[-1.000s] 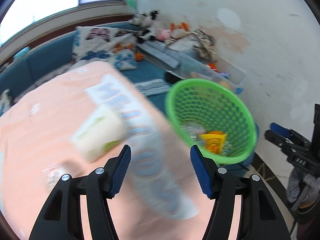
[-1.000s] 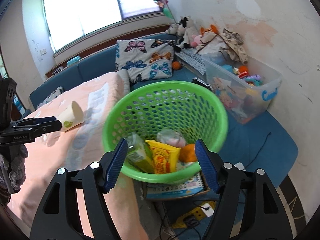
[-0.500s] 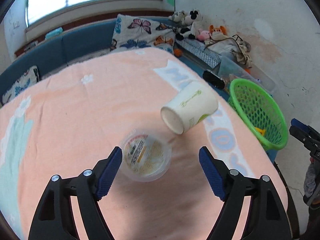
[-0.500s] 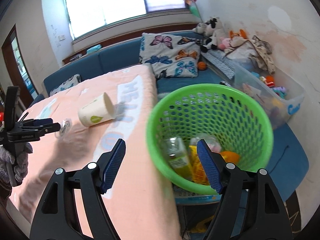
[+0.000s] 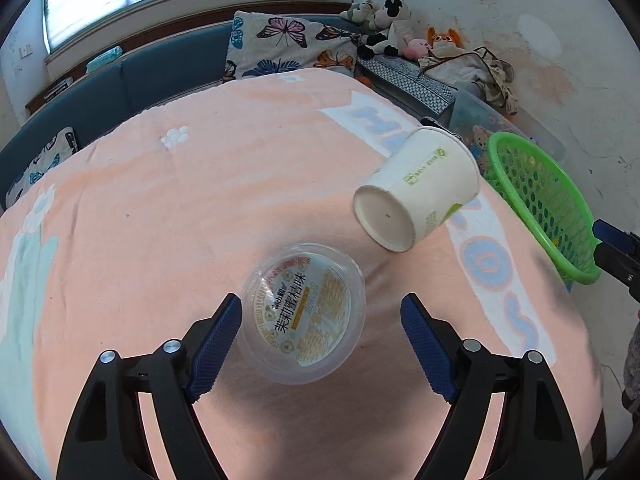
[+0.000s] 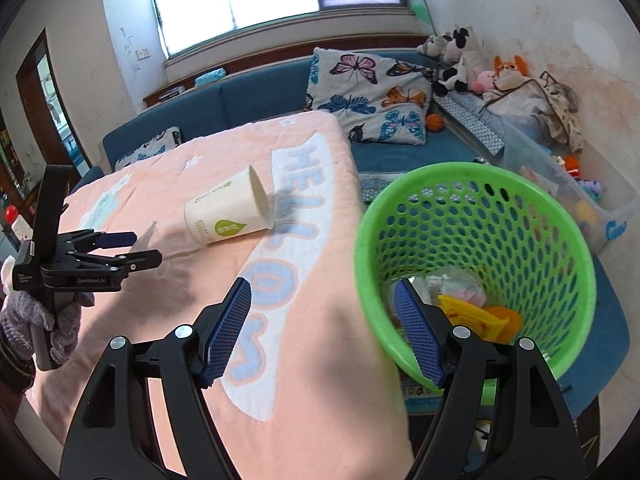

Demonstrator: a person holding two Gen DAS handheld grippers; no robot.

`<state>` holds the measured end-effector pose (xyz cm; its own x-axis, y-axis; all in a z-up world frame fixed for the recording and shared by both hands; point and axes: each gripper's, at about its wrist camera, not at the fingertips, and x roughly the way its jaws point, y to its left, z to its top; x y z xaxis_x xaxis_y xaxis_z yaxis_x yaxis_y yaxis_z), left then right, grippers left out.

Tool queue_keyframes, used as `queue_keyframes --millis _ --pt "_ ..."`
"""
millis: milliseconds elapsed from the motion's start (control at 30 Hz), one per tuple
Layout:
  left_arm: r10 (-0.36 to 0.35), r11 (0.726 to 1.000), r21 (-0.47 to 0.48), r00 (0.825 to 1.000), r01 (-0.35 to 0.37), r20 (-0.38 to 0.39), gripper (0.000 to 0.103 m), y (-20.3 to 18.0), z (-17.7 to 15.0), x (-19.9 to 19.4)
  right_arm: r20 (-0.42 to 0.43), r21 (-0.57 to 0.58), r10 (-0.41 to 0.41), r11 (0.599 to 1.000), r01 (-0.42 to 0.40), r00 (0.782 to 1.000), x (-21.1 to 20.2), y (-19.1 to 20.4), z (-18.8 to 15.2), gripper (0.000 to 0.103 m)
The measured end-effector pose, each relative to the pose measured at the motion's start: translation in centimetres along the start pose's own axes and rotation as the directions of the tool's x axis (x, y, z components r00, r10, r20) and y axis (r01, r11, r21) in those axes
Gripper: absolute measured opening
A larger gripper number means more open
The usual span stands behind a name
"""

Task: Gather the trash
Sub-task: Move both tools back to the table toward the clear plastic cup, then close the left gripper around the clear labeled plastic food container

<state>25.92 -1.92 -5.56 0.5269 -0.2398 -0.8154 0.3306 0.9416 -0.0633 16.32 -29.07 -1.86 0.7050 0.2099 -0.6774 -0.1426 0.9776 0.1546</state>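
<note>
- Two grippers are in view, each with its blue pads spread apart and gripping nothing.
- Left gripper (image 5: pixel 321 342) hangs over the clear plastic cup (image 5: pixel 303 312); the cup sits between the pads, nearer the left pad, which looks just beside its rim or touching it, while the right pad stands clear.
- That cup stands on the peach blanket (image 5: pixel 160 208), its printed sealed lid facing up.
- Right gripper (image 6: pixel 322 330) has its jaws parted with only blanket and the near wall of the green basket (image 6: pixel 460 184) seen between them; the right pad lies in front of the basket's rim, and whether it touches I cannot tell.
- A white paper cup (image 5: pixel 418 188) lies on its side on the blanket just beyond the clear cup, its base turned toward the left camera and its mouth toward the basket.
- Inside the basket lie a yellow packet (image 6: pixel 472 314), an orange object and some clear wrapping.
- The basket stands off the blanket's edge, beside a blue sofa (image 6: pixel 256 96).
- Butterfly cushions (image 6: pixel 372 96), stuffed toys and a clear storage bin (image 6: pixel 568 200) line the wall behind.
- A gloved hand (image 6: pixel 24 320) holds the left gripper at the far left of the right wrist view.
</note>
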Motion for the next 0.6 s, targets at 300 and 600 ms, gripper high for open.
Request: queue_keyframes --millis 300,600 --pt "-0.023 1.000 0.007 1.000 0.023 0.011 0.078 0.4 0.1 -0.3 -0.015 -0.018 0.018 1.000 -0.018 1.000 1.3 1.1 0.4 0.074" --pt "-0.032 0.999 0.031 0.999 0.032 -0.007 0.082 0.4 0.0 0.0 -0.027 -0.043 0.042 0.998 -0.043 0.999 2.5 2.2 1.0 0.080"
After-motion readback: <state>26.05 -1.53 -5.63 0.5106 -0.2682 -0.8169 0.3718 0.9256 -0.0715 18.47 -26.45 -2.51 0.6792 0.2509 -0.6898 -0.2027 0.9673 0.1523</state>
